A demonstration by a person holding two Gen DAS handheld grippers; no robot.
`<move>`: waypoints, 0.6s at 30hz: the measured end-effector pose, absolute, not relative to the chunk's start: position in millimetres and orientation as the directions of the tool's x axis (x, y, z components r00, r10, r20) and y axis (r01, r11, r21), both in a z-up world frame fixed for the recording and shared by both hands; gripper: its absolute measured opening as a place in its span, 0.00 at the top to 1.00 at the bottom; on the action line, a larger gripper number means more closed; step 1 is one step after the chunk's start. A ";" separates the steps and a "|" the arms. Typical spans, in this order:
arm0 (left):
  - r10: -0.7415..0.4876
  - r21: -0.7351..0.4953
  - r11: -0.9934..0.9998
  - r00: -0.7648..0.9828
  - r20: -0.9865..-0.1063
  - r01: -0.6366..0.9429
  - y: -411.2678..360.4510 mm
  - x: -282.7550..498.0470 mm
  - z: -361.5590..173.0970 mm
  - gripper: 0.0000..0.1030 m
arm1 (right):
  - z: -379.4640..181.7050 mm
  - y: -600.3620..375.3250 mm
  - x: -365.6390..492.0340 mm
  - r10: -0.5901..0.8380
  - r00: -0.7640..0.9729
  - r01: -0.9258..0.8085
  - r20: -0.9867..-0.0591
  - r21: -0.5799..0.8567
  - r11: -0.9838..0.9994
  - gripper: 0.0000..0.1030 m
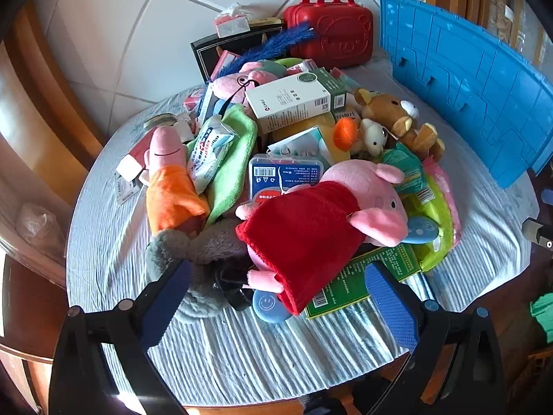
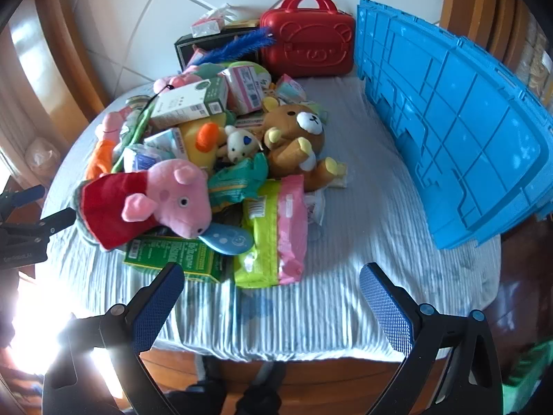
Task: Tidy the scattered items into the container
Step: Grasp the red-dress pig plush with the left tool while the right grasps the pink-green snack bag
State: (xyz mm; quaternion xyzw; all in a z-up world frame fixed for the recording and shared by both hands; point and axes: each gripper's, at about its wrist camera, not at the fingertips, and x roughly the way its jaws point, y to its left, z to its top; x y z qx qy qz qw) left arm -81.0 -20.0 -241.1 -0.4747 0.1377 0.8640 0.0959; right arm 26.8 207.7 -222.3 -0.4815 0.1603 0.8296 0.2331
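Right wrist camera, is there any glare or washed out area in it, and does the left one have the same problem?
Right wrist view: strong glare blows out the lower-left corner beside the right gripper, washing out the cloth edge. Left wrist view: only a small bright streak at the bottom below the left gripper; the plush pig is evenly lit. Both views bend straight lines at the edges.
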 end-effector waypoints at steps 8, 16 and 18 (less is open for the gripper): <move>0.066 0.195 -0.875 -0.509 -0.858 -0.443 5.2 -116.5 -284.7 0.01 | -272.6 218.4 1.3 0.229 -0.364 -0.549 -0.903 0.009 -0.836 0.00; 0.072 0.223 -0.816 -0.476 -0.876 -0.534 17.2 -136.2 -314.7 0.00 | -304.1 227.2 -18.7 0.212 -0.333 -0.569 -0.919 0.017 -0.822 0.00; 0.073 0.238 -0.784 -0.467 -0.881 -0.573 20.1 -138.3 -322.4 0.00 | -310.7 230.7 -22.2 0.208 -0.330 -0.574 -0.921 0.021 -0.818 0.00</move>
